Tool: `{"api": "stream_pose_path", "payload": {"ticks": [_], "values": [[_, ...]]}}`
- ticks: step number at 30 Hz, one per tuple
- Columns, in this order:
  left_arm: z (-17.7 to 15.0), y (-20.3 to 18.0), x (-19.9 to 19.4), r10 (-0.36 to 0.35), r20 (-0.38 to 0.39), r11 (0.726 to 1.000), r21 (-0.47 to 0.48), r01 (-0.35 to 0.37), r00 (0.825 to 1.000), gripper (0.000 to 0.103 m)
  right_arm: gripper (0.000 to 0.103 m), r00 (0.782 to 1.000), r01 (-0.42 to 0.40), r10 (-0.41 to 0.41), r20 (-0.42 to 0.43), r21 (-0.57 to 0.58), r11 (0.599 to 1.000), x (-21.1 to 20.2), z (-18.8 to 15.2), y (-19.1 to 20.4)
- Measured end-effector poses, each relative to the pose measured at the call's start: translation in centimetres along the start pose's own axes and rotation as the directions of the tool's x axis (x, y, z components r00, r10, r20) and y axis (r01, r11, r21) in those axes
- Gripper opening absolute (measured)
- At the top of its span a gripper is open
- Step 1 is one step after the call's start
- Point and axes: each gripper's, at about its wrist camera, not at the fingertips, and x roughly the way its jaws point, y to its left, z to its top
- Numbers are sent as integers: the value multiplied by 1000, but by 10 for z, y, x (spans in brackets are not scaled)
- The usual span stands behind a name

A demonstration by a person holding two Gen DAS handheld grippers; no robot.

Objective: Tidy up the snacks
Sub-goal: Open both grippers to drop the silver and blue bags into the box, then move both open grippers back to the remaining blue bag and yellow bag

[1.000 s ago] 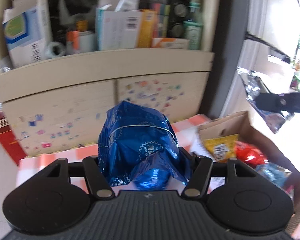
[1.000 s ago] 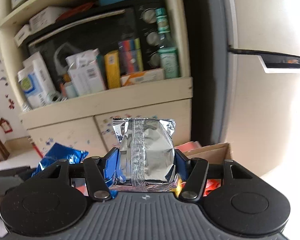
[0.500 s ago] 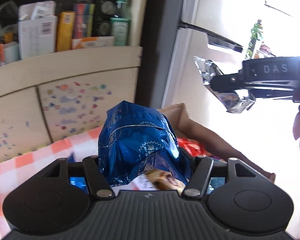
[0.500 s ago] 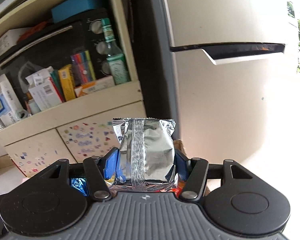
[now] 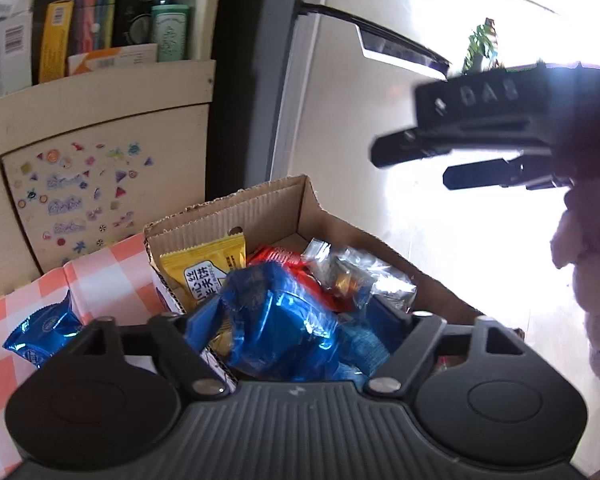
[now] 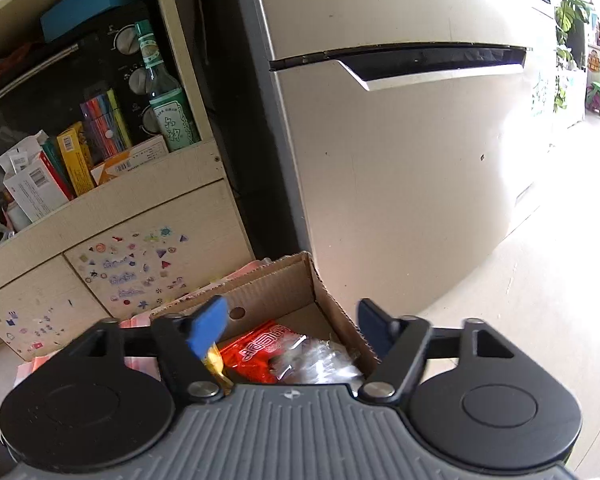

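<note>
In the left wrist view an open cardboard box (image 5: pixel 296 208) holds a yellow packet (image 5: pixel 208 268), a red packet (image 5: pixel 276 258) and a silver foil packet (image 5: pixel 356 276). My left gripper (image 5: pixel 288 332) hangs over the box with its jaws opening. A crumpled blue bag (image 5: pixel 272 320) sags loose between them, tipped toward the box. My right gripper (image 6: pixel 290 328) is also over the box (image 6: pixel 284 284), jaws opening and empty, with the silver packet (image 6: pixel 320 360) and the red packet (image 6: pixel 256 348) below it. The right gripper (image 5: pixel 420 160) also shows at the upper right of the left wrist view.
The box sits on an orange-checked cloth (image 5: pixel 100 276), where another blue packet (image 5: pixel 40 332) lies to its left. Behind are a stickered cupboard (image 6: pixel 140 272), a shelf with boxes and a green bottle (image 6: pixel 168 112), and a pale fridge (image 6: pixel 400 160). A fuzzy pink sleeve (image 5: pixel 592 240) is at right.
Both grippers swung right, over the box. The right one let go of the silver packet, which now lies in the box. The left jaws widened and the blue bag slumped down.
</note>
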Motion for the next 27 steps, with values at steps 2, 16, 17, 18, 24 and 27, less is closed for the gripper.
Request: {"api": "stream_pose_path", "payload": {"ticks": [2, 16, 17, 18, 24, 27], "values": [[1, -3, -3, 20, 7, 1000, 18, -20, 1000, 86, 84, 1000, -10, 10, 3, -3, 1000, 0, 0, 2], [-1, 8, -28, 89, -6, 996, 28, -89, 996, 89, 90, 996, -92, 92, 1, -57, 994, 4, 2, 25], [-2, 10, -32, 91, -5, 996, 22, -91, 996, 89, 90, 995, -97, 97, 0, -59, 994, 4, 2, 27], [-3, 12, -35, 94, -5, 995, 16, -94, 996, 89, 90, 995, -102, 102, -1, -62, 993, 4, 1, 28], [-12, 38, -54, 138, -18, 989, -42, -139, 990, 91, 90, 988, -154, 154, -6, -95, 984, 5, -1, 44], [-19, 55, -63, 161, -34, 983, -80, -164, 986, 91, 90, 982, -190, 190, -14, -117, 975, 6, -3, 55]]}}
